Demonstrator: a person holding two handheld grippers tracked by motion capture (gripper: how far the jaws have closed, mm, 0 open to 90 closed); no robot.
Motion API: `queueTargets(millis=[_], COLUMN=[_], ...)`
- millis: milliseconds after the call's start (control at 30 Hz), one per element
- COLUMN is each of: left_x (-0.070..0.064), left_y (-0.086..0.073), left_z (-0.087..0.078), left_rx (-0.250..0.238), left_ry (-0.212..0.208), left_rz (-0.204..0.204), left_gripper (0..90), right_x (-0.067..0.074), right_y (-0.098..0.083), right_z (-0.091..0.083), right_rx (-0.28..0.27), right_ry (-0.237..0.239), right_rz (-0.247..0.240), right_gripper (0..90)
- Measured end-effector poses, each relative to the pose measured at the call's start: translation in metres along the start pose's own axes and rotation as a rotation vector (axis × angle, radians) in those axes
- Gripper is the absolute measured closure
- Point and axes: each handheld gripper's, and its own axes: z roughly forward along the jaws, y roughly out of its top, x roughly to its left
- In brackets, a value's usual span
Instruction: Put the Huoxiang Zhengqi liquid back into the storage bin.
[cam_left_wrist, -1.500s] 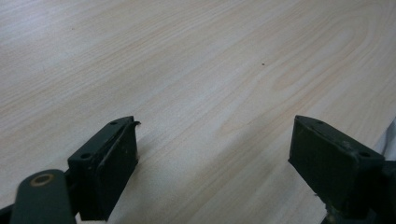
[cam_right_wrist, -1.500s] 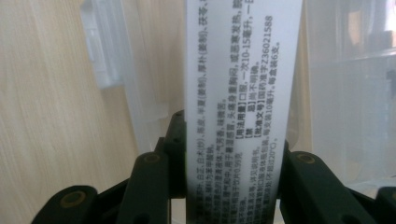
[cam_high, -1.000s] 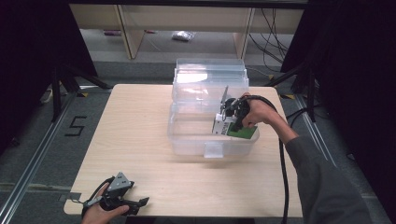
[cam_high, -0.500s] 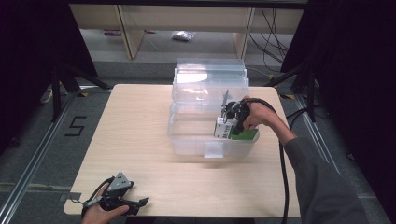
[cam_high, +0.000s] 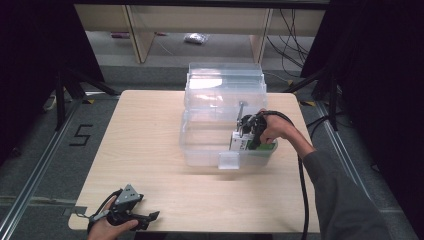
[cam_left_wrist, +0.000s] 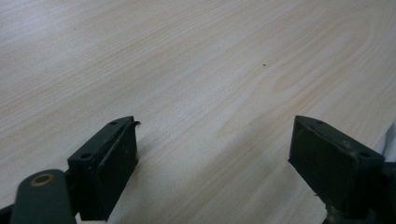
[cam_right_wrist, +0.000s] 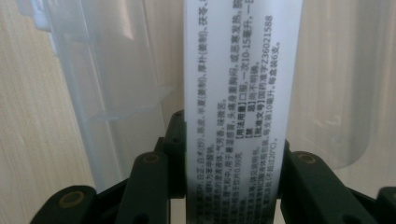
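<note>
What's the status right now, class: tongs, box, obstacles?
Left tongs open, idle at the table's near edge. Right tongs shut on the white printed box, inside the clear bin. Nothing in the way.

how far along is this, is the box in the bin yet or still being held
Done: the clear bin stands open, its lid tipped up behind. In hand: the right gripper is shut on the white and green box, holding it inside the bin's right end. Left: letting go of it. The left gripper rests open at the table's near left corner.
</note>
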Motion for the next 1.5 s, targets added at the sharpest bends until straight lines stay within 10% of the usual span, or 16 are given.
queueTargets(millis=[333, 567, 867, 933, 1500], left_x=[-0.001, -0.001, -0.002, -0.002, -0.002], left_y=[0.0, 0.0, 0.0, 0.0, 0.0], left_z=[0.001, 0.001, 0.001, 0.001, 0.001], left_rx=[-0.022, -0.021, -0.014, -0.014, -0.014], left_ry=[-0.006, -0.006, 0.0, 0.0, 0.0], left_rz=[-0.011, -0.011, -0.012, -0.016, -0.012], left_gripper=[14.9, 14.9, 14.9, 14.9, 14.9], right_x=[-0.004, 0.0, 0.003, 0.004, 0.017], right_y=[-0.001, 0.0, -0.013, -0.016, -0.024], right_z=[0.007, 0.005, -0.024, -0.03, -0.061], right_rx=[0.001, 0.032, -0.107, -0.141, -0.38], right_ry=[0.003, 0.032, 0.013, 0.008, -0.039], right_rz=[-0.041, 0.056, 0.16, 0.247, 0.398], right_gripper=[64.0, 61.6, 51.8, 51.4, 39.0])
